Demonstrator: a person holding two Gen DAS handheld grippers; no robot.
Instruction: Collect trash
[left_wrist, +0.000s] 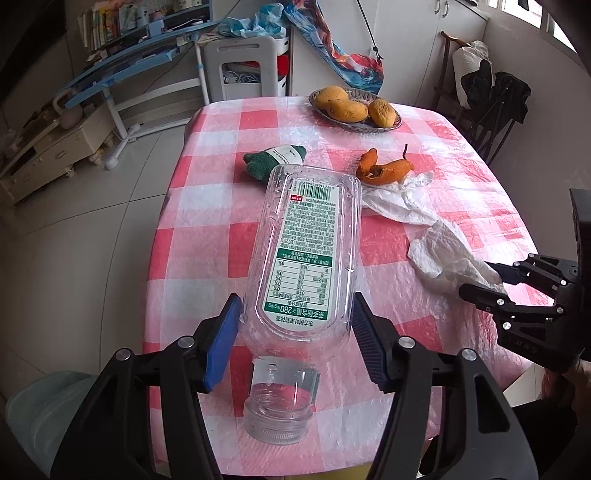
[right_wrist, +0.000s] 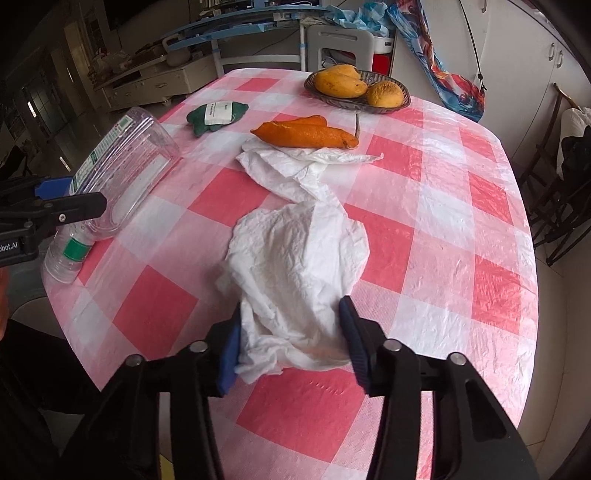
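Note:
A clear, uncapped plastic bottle (left_wrist: 306, 240) with a green-and-white label lies on the pink checked tablecloth (left_wrist: 207, 221), its neck toward the near edge. My left gripper (left_wrist: 295, 332) straddles its shoulder, both blue pads against its sides. In the right wrist view the bottle (right_wrist: 125, 166) lies at the far left, with the left gripper (right_wrist: 74, 195) on it. A crumpled white tissue (right_wrist: 295, 258) is bunched between the pads of my right gripper (right_wrist: 291, 339), which is shut on it. From the left wrist, the right gripper (left_wrist: 480, 278) pinches that tissue (left_wrist: 443, 258) at the right.
Beyond the tissue lie a second white sheet (right_wrist: 291, 166) and an orange fruit peel (right_wrist: 306, 134). A green cloth with a white tag (right_wrist: 216, 114) sits further left. A bowl (right_wrist: 369, 107) of mangoes stands at the far edge. A dark chair (left_wrist: 491, 107) stands right of the table.

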